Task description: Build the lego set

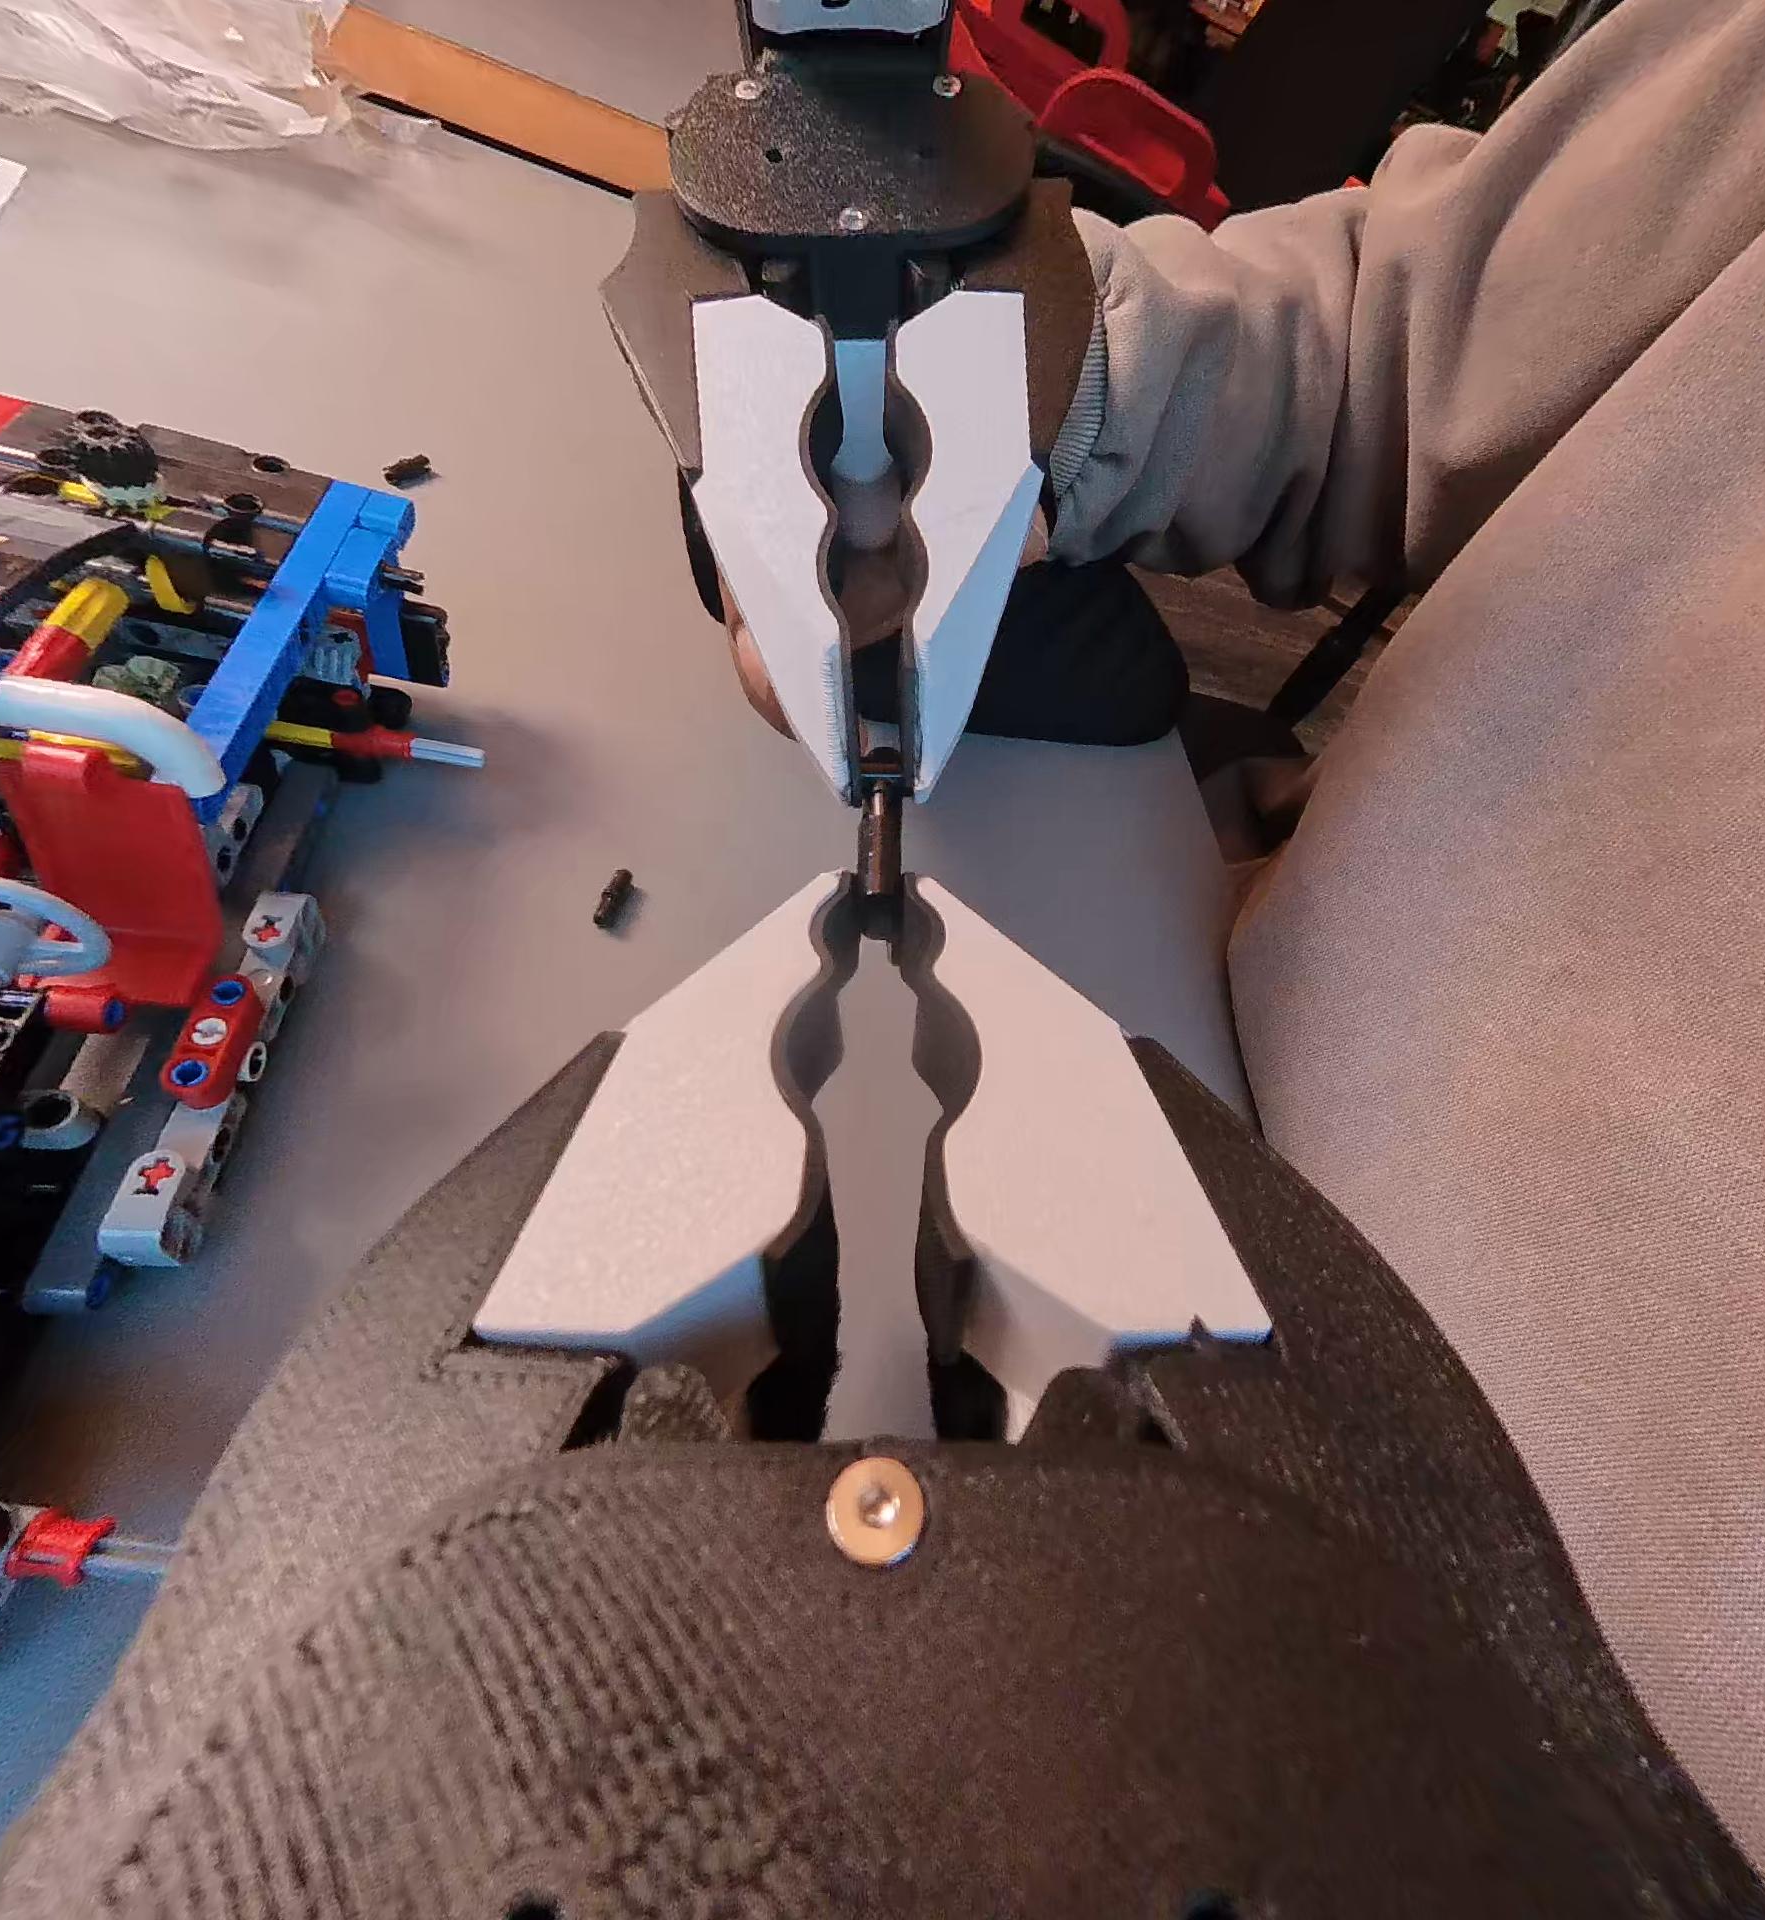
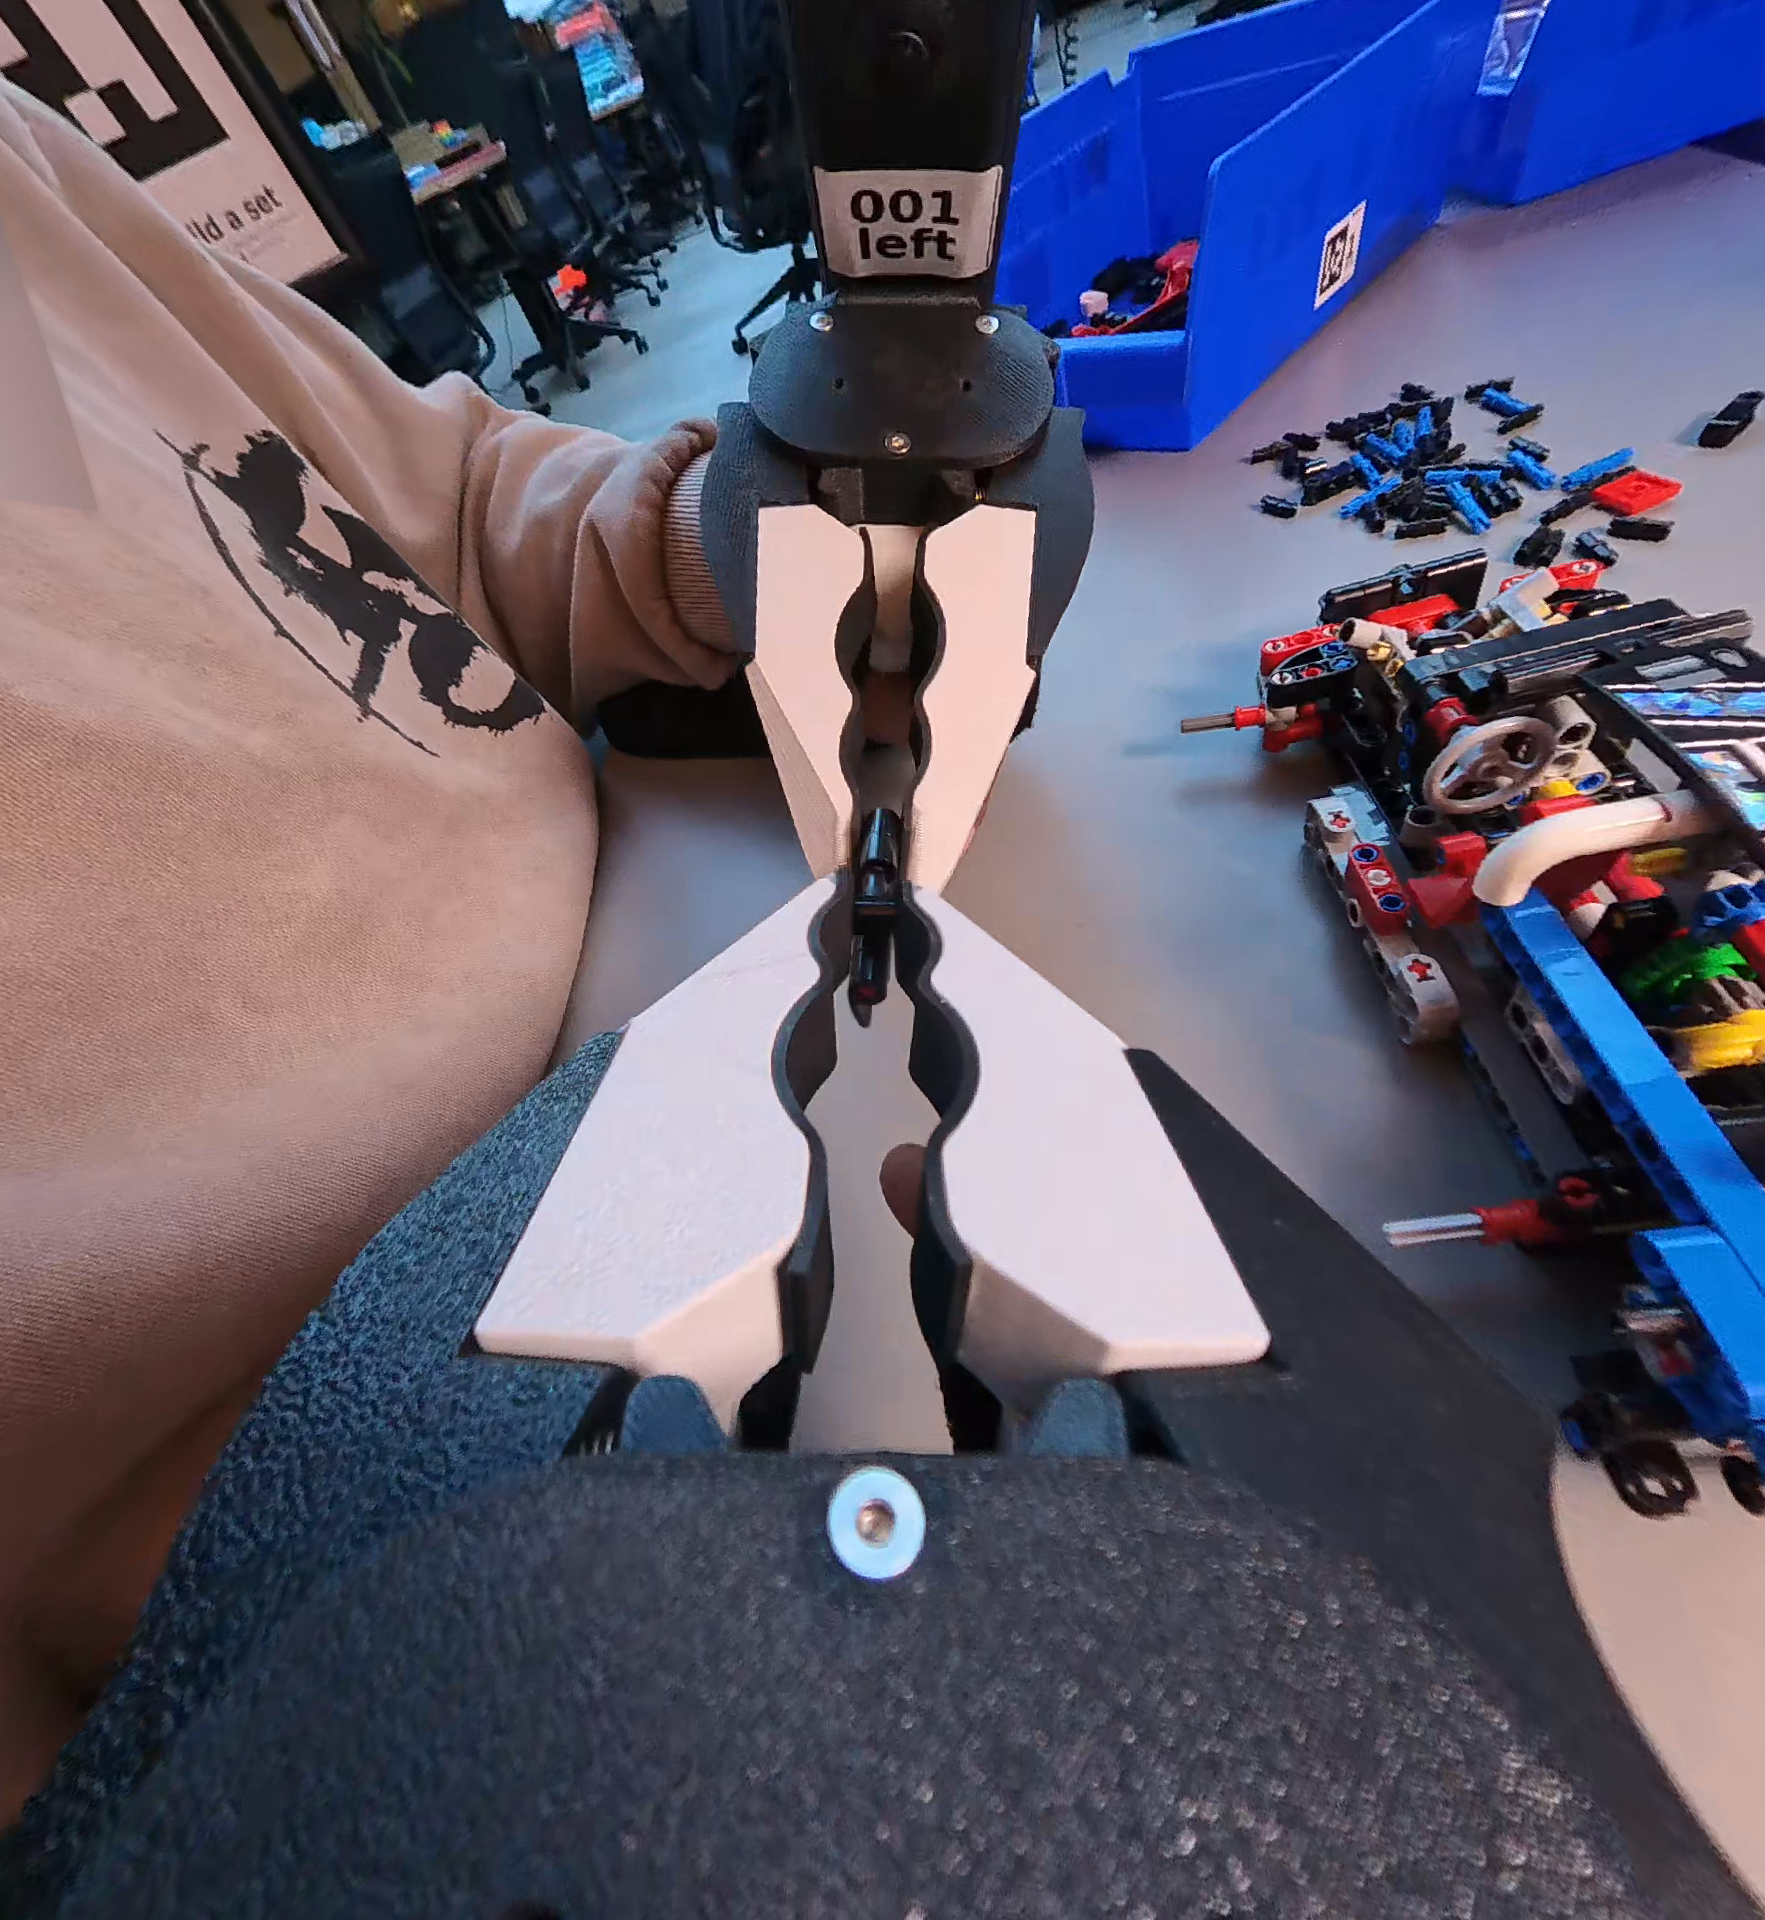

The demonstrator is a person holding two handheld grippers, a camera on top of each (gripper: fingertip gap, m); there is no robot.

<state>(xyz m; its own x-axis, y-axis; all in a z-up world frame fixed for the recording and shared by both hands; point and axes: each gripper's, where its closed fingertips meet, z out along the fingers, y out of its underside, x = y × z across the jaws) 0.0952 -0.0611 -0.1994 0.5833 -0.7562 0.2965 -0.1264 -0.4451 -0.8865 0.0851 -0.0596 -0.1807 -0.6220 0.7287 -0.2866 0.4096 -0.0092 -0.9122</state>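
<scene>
Pin: a small black pin (image 1: 878, 847) is held in the air between the two tongs, tip to tip, above the near edge of the grey table (image 1: 545, 582), in front of the person's beige sweatshirt (image 1: 1584, 935).
Left tongs: the left gripper (image 1: 876, 896) is clenched on the lower end of the pin.
Right tongs: the right gripper (image 2: 876, 914) is clenched on the other end of the same pin, facing the left one.
Car model: the half-built car (image 2: 1626, 935), blue, black and red with a grey steering wheel (image 2: 1491, 774), lies on the table well apart from the pin.
Loose parts: two black pins (image 1: 613, 898) lie on the table near the model; a heap of blue and black pins (image 2: 1429, 468) lies beyond it.
Bins: blue bins (image 2: 1273, 260) stand behind the heap.
</scene>
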